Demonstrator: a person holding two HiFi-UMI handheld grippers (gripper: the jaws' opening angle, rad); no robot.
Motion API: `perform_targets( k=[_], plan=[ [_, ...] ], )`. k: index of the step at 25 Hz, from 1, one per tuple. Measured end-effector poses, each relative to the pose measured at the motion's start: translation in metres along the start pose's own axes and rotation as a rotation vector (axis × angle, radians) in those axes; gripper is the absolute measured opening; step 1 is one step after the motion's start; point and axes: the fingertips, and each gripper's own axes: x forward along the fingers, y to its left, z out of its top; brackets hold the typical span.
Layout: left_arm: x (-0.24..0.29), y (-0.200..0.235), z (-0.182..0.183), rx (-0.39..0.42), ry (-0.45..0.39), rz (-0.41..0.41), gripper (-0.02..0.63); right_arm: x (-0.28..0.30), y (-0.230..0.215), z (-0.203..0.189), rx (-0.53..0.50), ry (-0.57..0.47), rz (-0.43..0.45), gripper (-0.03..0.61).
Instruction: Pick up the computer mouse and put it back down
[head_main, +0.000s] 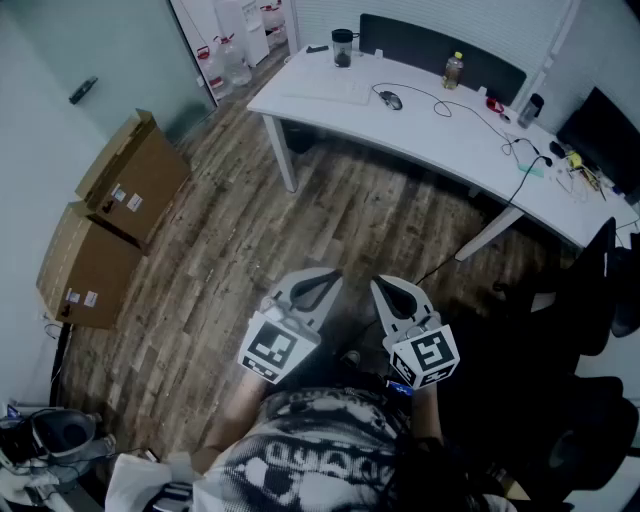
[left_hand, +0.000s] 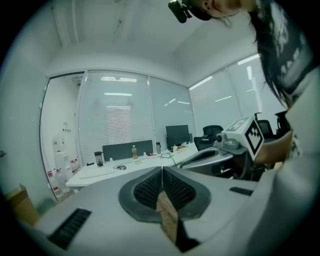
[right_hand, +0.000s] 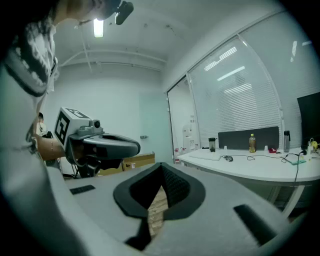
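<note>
The computer mouse (head_main: 391, 99) is dark and corded, and it lies on the far white desk (head_main: 420, 130), well away from both grippers. It appears small in the left gripper view (left_hand: 120, 167) and in the right gripper view (right_hand: 228, 158). My left gripper (head_main: 322, 276) (left_hand: 162, 170) is held close to my body over the wooden floor, shut with nothing between its jaws. Beside it my right gripper (head_main: 386, 284) (right_hand: 161, 165) is also shut and empty. Both point roughly level toward the desk.
On the desk are a white keyboard (head_main: 325, 92), a dark cup (head_main: 343, 47), a bottle (head_main: 454, 70), cables and a monitor (head_main: 605, 135). Cardboard boxes (head_main: 115, 215) stand at the left wall. Black office chairs (head_main: 590, 310) stand at the right.
</note>
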Motion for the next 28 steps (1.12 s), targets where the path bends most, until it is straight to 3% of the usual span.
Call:
perform_targets(
  k=[17,23,28],
  plan=[
    [0.01,0.007,-0.01,-0.015,0.055,0.026,0.005,0.011,-0.012,-0.014,0.054,0.006,0.04,-0.004],
    [0.032,0.048,-0.033,-0.036,0.086,0.045,0.005,0.045,-0.034,-0.021,0.072,0.031,0.037,-0.003],
    [0.069,0.097,-0.037,-0.047,0.085,0.015,0.005,0.095,-0.074,-0.019,0.097,0.043,-0.002,-0.003]
  ],
)
